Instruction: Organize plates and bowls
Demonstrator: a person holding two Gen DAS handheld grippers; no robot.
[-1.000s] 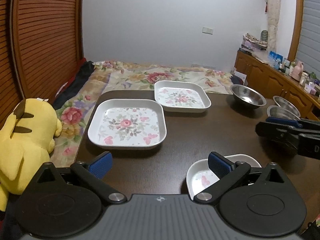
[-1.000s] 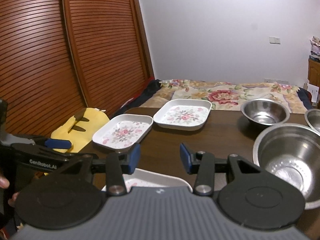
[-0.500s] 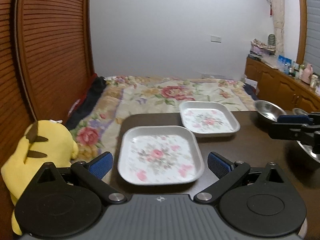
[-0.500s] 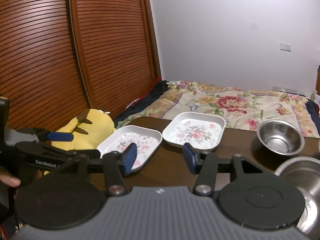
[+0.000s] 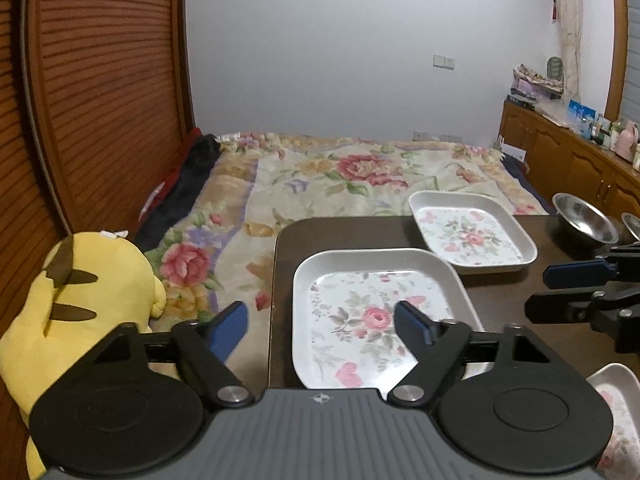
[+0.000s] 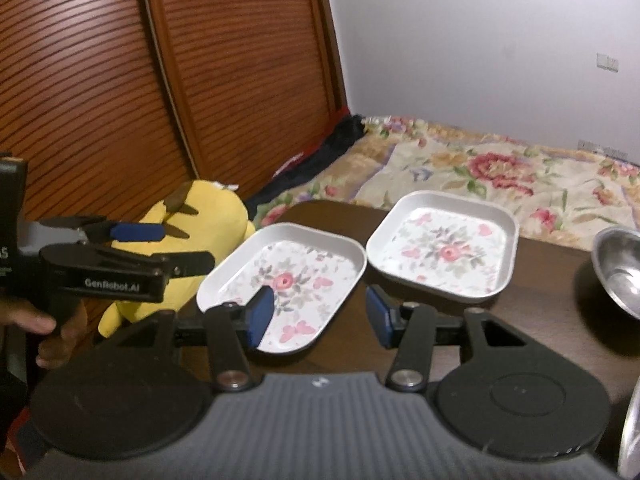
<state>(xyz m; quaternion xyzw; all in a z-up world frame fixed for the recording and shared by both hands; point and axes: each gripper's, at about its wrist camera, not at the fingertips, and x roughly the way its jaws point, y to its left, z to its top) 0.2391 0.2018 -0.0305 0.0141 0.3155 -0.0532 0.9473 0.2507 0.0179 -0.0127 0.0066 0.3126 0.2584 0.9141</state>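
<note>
Two white square plates with a flower print lie on the dark table [image 5: 504,292]: a near plate [image 5: 380,312] [image 6: 296,280] and a far plate [image 5: 472,236] [image 6: 444,248]. My left gripper [image 5: 320,326] hovers at the near plate's left rim, jaws closing; the rim shows between the fingers, and no pad touches it. My right gripper [image 6: 320,312] stands open over the near plate's near right corner, gripping nothing. Each gripper shows in the other's view: right gripper [image 5: 580,288], left gripper [image 6: 172,246]. A steel bowl [image 5: 584,220] [image 6: 620,276] sits at the far right.
A smaller flowered plate [image 5: 616,412] lies at the near right. Left of the table sits a yellow plush toy [image 5: 80,312] against slatted wooden doors. A floral-covered bed [image 5: 340,176] lies beyond the table, a wooden sideboard [image 5: 580,160] at the right. A hand [image 6: 52,320] holds the left gripper.
Both grippers have moved left across the table to the near plate. The left jaws have narrowed. The small plate and the bowls have slid toward the right edges of the views.
</note>
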